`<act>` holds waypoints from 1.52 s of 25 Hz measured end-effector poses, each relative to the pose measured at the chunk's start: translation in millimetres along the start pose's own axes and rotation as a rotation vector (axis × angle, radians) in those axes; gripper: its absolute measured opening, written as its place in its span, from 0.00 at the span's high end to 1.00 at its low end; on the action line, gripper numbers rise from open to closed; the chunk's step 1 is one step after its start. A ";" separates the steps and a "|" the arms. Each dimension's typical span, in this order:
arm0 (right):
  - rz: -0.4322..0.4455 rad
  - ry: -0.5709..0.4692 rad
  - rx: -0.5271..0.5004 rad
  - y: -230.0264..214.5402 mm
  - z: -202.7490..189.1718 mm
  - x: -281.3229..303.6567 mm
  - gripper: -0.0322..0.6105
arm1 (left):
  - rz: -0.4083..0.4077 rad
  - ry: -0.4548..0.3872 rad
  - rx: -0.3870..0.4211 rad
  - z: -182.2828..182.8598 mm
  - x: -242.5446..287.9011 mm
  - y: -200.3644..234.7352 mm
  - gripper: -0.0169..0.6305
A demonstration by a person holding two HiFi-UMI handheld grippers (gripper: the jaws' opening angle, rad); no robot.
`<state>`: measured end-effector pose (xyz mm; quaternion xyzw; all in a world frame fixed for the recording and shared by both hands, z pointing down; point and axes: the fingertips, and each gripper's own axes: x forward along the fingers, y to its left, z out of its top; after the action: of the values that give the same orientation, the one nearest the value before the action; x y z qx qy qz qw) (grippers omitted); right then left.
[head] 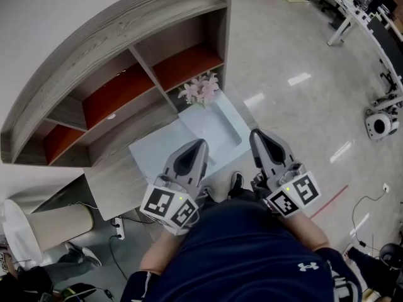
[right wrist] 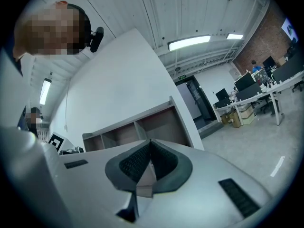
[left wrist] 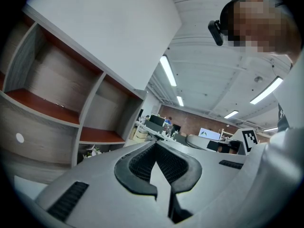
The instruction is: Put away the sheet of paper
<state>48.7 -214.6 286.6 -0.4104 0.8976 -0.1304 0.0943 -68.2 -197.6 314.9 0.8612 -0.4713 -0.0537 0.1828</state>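
Note:
A pale sheet of paper [head: 156, 150] lies flat on the grey wooden desk [head: 116, 182], with a second white sheet or tray [head: 219, 126] beside it toward the right. My left gripper [head: 200, 143] is raised in front of my body over the desk's near edge. Its jaws are shut and hold nothing [left wrist: 155, 144]. To its right my right gripper [head: 255, 133] is also shut and holds nothing [right wrist: 150, 141]. Both point toward the curved shelf unit [head: 119, 83]. Neither gripper view shows the paper.
The shelf unit has open compartments with red-brown boards [left wrist: 57, 106]. Pink flowers [head: 200, 90] stand at the desk's far corner. A white bin [head: 50, 225] and a power strip [head: 119, 228] are on the floor at left. A small wheeled device [head: 380, 123] and office desks [head: 356, 11] are at right.

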 end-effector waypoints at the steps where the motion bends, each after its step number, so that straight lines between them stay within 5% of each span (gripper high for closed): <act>1: 0.002 0.000 0.001 -0.1 -0.5 0.2 0.93 | 0.001 0.001 0.000 -0.4 0.5 0.1 0.95; 38: 0.039 0.027 0.004 8.2 -12.2 -3.7 0.93 | -0.018 0.034 -0.021 -18.3 2.2 -8.3 0.95</act>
<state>41.8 -204.7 295.8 -0.3909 0.9064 -0.1356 0.0856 -55.6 -190.5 329.0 0.8641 -0.4599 -0.0459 0.1993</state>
